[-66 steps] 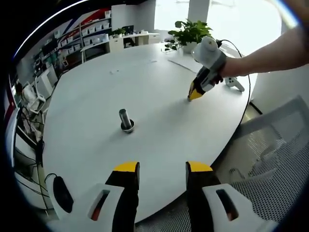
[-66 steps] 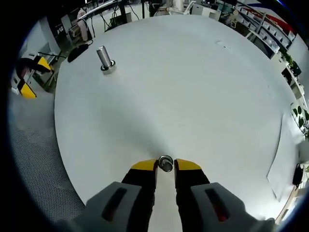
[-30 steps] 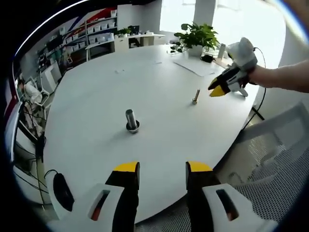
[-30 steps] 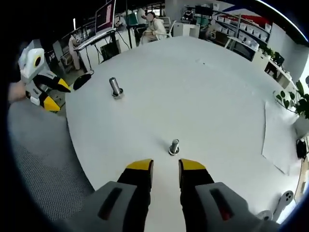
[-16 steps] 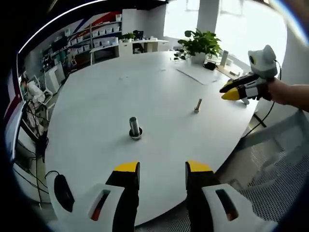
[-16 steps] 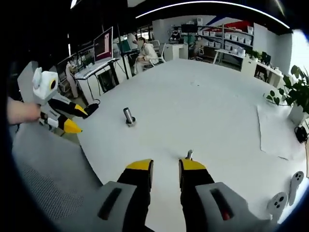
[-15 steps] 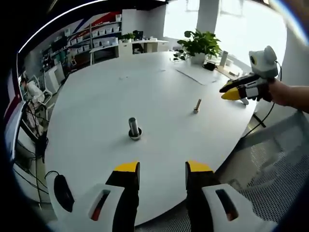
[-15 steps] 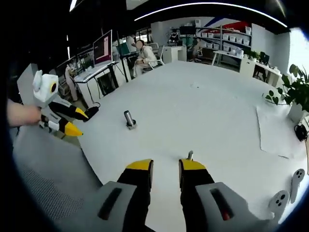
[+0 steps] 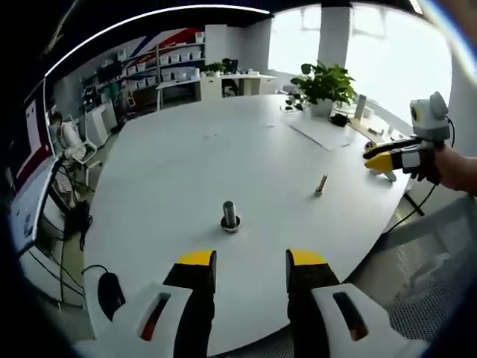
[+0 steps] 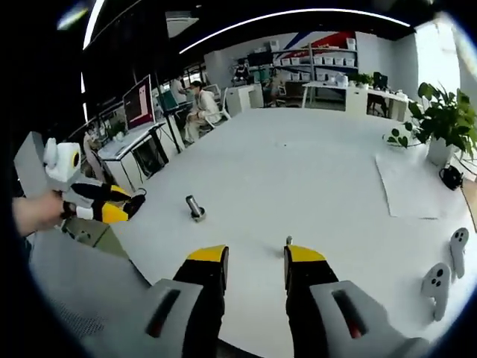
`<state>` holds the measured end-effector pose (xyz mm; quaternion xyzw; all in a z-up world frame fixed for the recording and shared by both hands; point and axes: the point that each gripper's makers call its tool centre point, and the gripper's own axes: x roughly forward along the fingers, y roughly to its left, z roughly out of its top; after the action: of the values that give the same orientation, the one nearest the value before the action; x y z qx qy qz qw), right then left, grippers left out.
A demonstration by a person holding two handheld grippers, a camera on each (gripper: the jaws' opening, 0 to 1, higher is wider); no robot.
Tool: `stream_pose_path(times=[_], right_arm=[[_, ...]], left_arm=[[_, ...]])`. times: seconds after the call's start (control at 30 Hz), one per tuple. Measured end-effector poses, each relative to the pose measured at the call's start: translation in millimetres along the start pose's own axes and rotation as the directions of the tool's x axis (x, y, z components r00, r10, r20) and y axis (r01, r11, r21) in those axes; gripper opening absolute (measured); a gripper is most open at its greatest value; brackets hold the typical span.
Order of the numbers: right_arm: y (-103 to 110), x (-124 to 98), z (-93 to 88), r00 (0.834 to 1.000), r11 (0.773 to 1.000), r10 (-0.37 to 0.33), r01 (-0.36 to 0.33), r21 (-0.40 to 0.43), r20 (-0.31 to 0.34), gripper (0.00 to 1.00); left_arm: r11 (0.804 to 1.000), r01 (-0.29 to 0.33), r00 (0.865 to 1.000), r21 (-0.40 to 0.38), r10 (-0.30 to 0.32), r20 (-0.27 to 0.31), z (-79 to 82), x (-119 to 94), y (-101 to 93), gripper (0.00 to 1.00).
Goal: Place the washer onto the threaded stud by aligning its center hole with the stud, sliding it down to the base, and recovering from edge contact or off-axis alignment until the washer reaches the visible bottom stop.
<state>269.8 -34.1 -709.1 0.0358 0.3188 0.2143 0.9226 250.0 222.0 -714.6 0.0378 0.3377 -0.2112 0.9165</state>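
Round table (image 9: 164, 171): smooth matt white top, faint sheen near the windows. Threaded stud (image 9: 229, 215): dull grey metal on a brighter metal base. Small bolt (image 9: 320, 185): brass-toned metal. Left gripper (image 9: 244, 262): matt grey plastic body, yellow tips. Sheet (image 10: 408, 185): white paper, flat. Chair (image 9: 440, 298): grey mesh cloth.

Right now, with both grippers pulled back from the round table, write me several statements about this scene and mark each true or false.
1. The right gripper has its jaws apart with nothing between them. True.
2. The left gripper grips the large stud. False: it is open and empty; the large stud stands apart on the white table.
3. A potted plant stands on the table's far side. True.
4. The thin stud lies flat. False: it stands up.
5. A sheet of paper lies on the table. True.
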Motion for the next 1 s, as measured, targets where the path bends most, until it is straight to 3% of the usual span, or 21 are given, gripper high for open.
stream_pose_path(times=[0.17,0.4,0.6,0.8,1.0], right_arm=[[10.7,-1.8,-1.2,1.000,0.998,0.005,-0.004,-0.067,0.004,0.33],[23.5,-0.9,-3.1,0.998,0.997,0.045,-0.042,-0.059,0.041,0.36],[23.2,3.9,-4.5,0.998,0.997,0.055,-0.052,-0.049,0.044,0.40],[16.4,8.3,-1.8,0.996,0.998,0.047,-0.044,-0.039,0.078,0.44],[13.8,7.4,3.7,0.991,0.999,0.042,-0.041,-0.009,0.124,0.51]], left_arm=[[1.000,-0.003,1.000,0.005,0.003,-0.002,0.6,-2.5,3.0,0.36],[0.999,0.020,0.998,-0.047,-0.017,0.060,10.7,-1.6,-4.0,0.36],[0.999,0.028,0.994,0.045,-0.033,0.105,17.6,-0.3,-6.5,0.35],[1.000,0.022,0.995,0.021,-0.024,0.096,13.4,1.9,-1.7,0.36],[1.000,0.016,0.992,0.010,-0.017,0.124,18.7,0.3,0.4,0.37]])
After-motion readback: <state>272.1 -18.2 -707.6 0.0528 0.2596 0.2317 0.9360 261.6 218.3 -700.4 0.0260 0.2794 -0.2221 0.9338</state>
